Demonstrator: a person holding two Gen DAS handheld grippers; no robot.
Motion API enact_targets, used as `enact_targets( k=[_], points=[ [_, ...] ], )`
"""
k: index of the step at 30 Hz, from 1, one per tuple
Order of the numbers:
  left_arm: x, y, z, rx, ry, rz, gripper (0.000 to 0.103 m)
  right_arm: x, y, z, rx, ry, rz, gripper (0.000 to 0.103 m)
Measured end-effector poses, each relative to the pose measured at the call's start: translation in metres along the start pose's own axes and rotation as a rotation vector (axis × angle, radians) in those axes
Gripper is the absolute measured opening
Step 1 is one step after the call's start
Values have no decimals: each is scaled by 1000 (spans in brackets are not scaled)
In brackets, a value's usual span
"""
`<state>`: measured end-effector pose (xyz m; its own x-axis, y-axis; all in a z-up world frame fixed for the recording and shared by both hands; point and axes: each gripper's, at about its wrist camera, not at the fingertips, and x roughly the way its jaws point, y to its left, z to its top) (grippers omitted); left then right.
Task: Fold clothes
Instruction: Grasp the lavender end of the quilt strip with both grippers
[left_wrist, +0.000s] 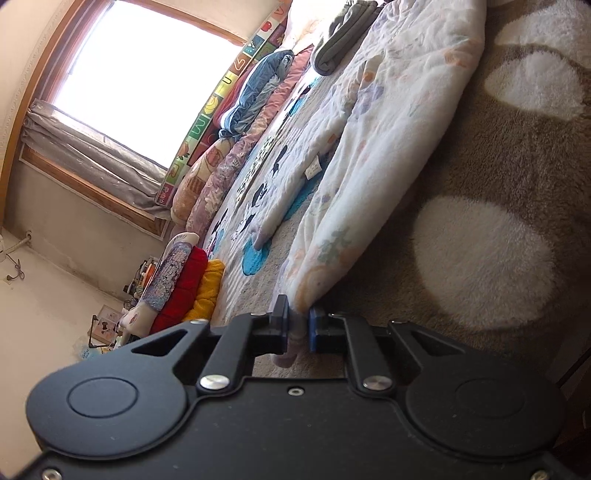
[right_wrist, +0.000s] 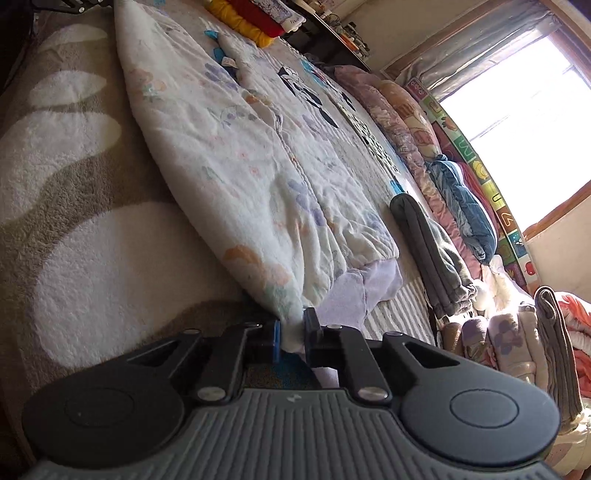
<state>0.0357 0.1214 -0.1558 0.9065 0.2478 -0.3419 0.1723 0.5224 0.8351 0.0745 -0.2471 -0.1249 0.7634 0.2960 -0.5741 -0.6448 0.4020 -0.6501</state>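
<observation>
A white fleece garment (left_wrist: 388, 122) with a faint flower print lies stretched along a brown and white plush blanket (left_wrist: 491, 206). My left gripper (left_wrist: 298, 325) is shut on one end of it, the cloth pinched between the pads. In the right wrist view the same white garment (right_wrist: 236, 155) runs away from me. My right gripper (right_wrist: 291, 332) is shut on its near corner, beside the pale lilac cuff (right_wrist: 354, 291). A second sleeve or leg (left_wrist: 295, 184) lies folded beside the main part.
A folded grey garment (right_wrist: 432, 254) lies past the white one. Rolled quilts and a blue jacket (left_wrist: 255, 92) line the window side. Red and yellow folded cloths (left_wrist: 192, 291) sit at one end. A stack of folded clothes (right_wrist: 517, 339) stands at the other.
</observation>
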Motion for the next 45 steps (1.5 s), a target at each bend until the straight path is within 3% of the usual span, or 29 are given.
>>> enact_targets(
  k=[3, 8, 11, 15, 20, 26, 30, 34, 36, 45],
  points=[
    [5, 6, -1, -16, -4, 2, 9, -21, 6, 1, -27, -24, 7, 13],
    [12, 9, -2, -1, -8, -10, 14, -20, 9, -2, -60, -19, 7, 15],
    [10, 5, -11, 48, -15, -31, 32, -13, 18, -3, -117, -13, 2, 26],
    [3, 2, -29, 60, -17, -16, 32, -14, 29, -15, -180, -21, -20, 33],
    [0, -9, -33, 114, -65, 26, 32, -17, 19, -28, -112, -43, -37, 33],
    [4, -4, -32, 59, -65, 29, 31, -12, 14, -29, -94, -48, -45, 33],
    [1, 0, -31, 34, -65, 5, 16, -8, 11, -29, -58, -49, -35, 32],
    [-1, 19, -23, -78, -56, -49, 9, -8, -5, -27, 84, -52, 22, 10],
    [-1, 35, -16, -155, -52, -79, 8, -11, -18, -26, 164, -68, 30, 6],
    [37, 106, 26, -429, -33, -107, 8, -10, -93, -24, 546, -114, 95, 5]
  ],
)
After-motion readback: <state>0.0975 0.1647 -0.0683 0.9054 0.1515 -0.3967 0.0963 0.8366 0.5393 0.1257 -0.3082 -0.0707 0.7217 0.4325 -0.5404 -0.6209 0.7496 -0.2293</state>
